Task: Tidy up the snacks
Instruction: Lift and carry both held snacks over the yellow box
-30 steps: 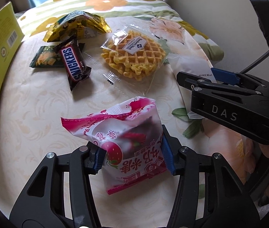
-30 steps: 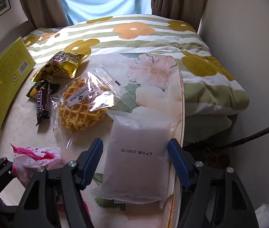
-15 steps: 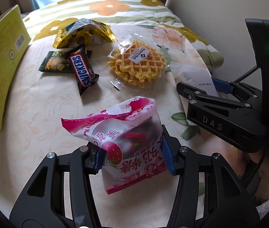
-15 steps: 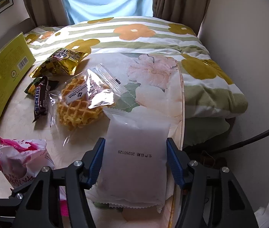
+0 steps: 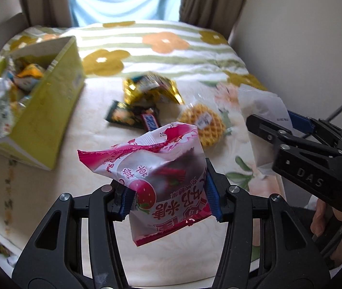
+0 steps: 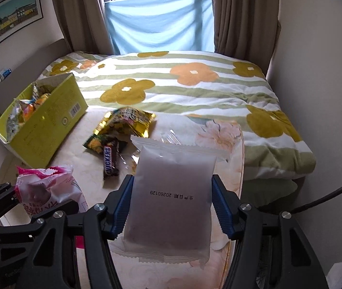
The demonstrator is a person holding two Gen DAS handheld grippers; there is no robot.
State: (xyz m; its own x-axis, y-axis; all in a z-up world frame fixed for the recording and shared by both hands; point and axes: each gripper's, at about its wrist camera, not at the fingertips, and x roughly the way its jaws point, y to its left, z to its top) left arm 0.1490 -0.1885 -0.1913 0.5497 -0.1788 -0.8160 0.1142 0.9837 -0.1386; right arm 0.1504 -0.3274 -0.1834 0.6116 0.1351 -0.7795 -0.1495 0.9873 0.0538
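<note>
Already both tongs are loaded: the left gripper pinches a crinkly pink strawberry-print snack bag at centre frame, the right gripper clamps a frosted white pouch. Each grip sits low on slippery film, so a packet could probably slide out before reaching the open yellow-green cardboard box at upper left, or snag its wall.

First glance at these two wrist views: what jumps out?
Each gripper holds a snack off the bed: the left gripper clamps a pink strawberry packet, the right gripper a frosted white pouch. At far left, a yellow-green box already holds wrapped snacks.
</note>
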